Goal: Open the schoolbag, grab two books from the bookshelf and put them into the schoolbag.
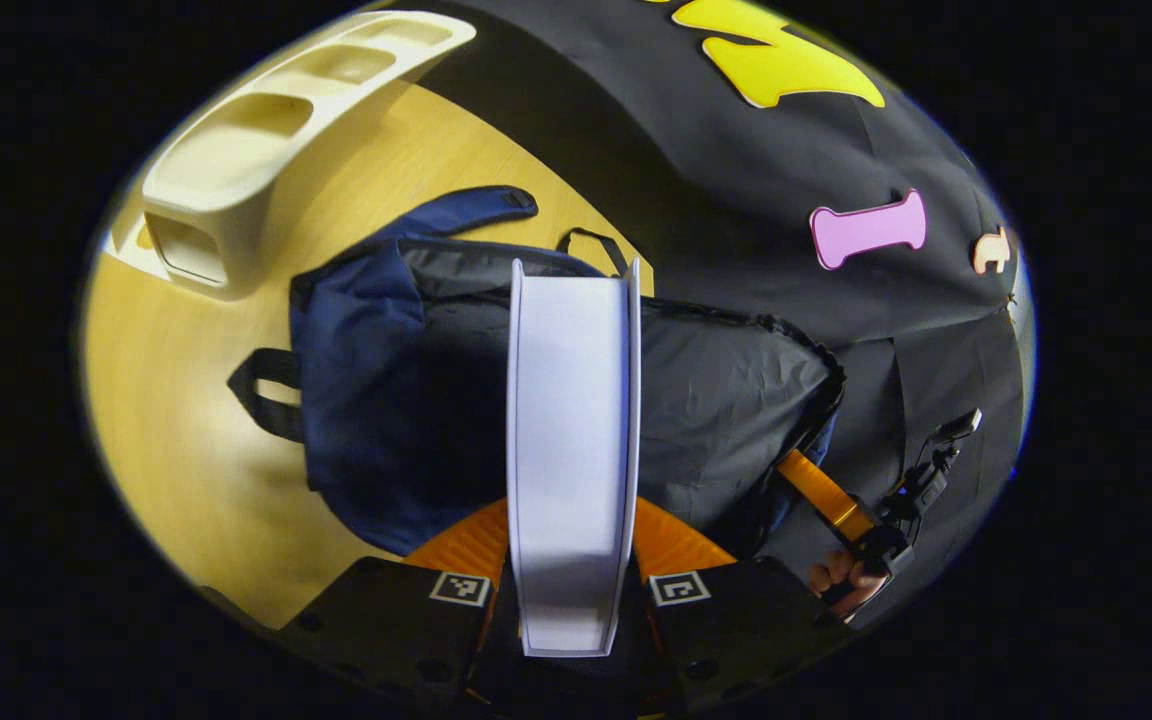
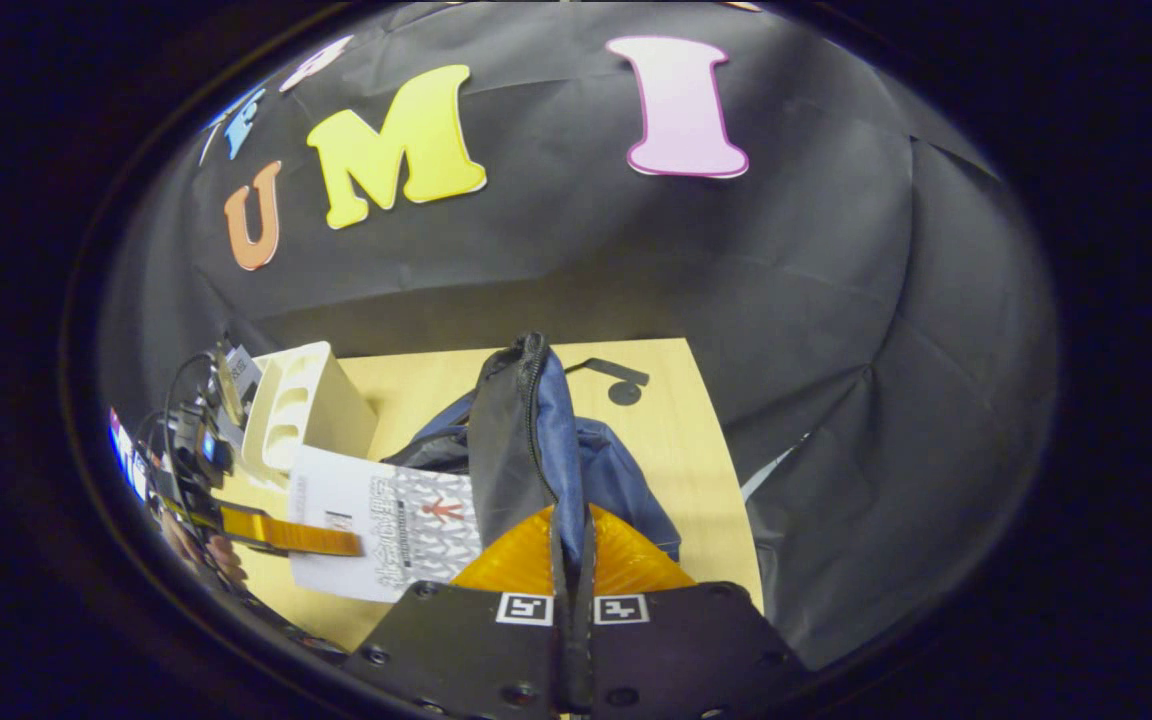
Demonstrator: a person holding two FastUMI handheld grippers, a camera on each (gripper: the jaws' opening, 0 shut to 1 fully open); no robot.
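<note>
Left gripper (image 1: 573,590) is clamped on a white book (image 1: 573,450) at frame centre, page edges up, above the schoolbag (image 1: 376,400) on the wooden table (image 1: 186,480). Right gripper (image 2: 573,590) is pinched on the bag's zipper edge (image 2: 532,420), lifting the mouth. The book looks stiff and moderately light, best held near the spine; the bag is limp fabric. The right gripper view shows the book's printed cover (image 2: 386,530); the left gripper view shows the bookshelf's (image 1: 266,140) compartments, upper left.
</note>
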